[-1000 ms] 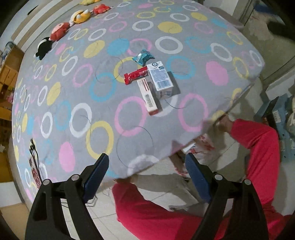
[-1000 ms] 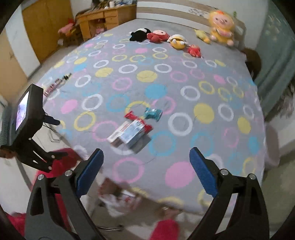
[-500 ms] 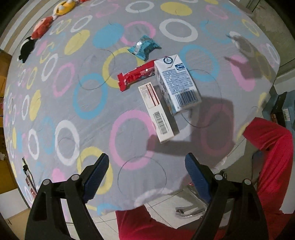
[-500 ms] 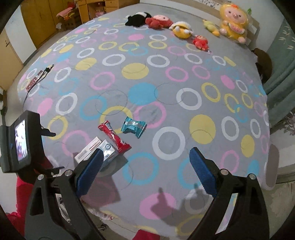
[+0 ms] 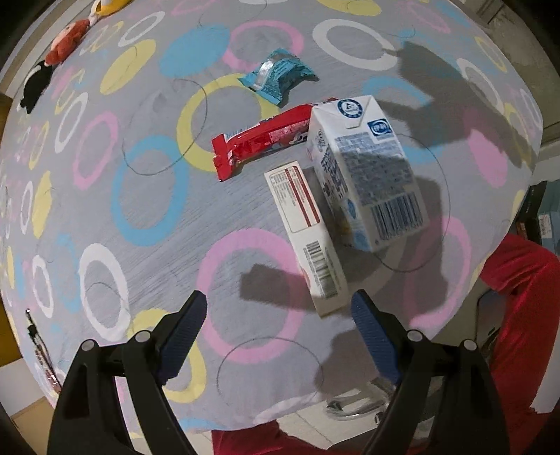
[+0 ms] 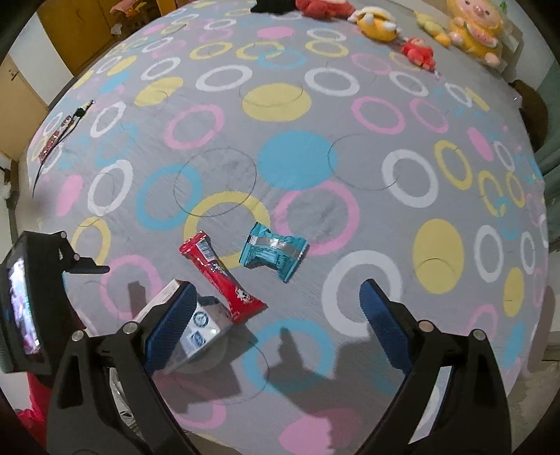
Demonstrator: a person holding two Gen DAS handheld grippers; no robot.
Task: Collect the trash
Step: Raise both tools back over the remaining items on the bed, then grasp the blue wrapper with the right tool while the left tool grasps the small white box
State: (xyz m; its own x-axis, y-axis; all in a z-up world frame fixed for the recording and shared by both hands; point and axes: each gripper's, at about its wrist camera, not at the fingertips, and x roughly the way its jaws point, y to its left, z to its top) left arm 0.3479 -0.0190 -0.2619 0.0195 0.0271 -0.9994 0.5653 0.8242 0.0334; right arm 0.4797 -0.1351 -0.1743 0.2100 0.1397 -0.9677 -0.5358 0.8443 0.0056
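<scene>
Left gripper (image 5: 278, 315) points straight down over the bed (image 5: 147, 245), jaws spread, empty. Right gripper (image 6: 276, 301) likewise gapes empty. Ahead lie a flat box (image 5: 308, 238), carton (image 5: 367, 175), red wrapper (image 5: 262, 140) and teal wrapper (image 5: 280, 75), clustered.

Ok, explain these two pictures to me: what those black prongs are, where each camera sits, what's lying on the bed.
No robot here: a person carries a hand-held two-finger gripper in each hand, each with a fisheye camera looking along its fingers. One picture is from the left gripper, the other from the right gripper. Both stand open and hold nothing. On the ringed bedspread lies the trash: a milk carton, a flat white box, a red snack wrapper and a teal wrapper. Plush toys sit at the far end.
</scene>
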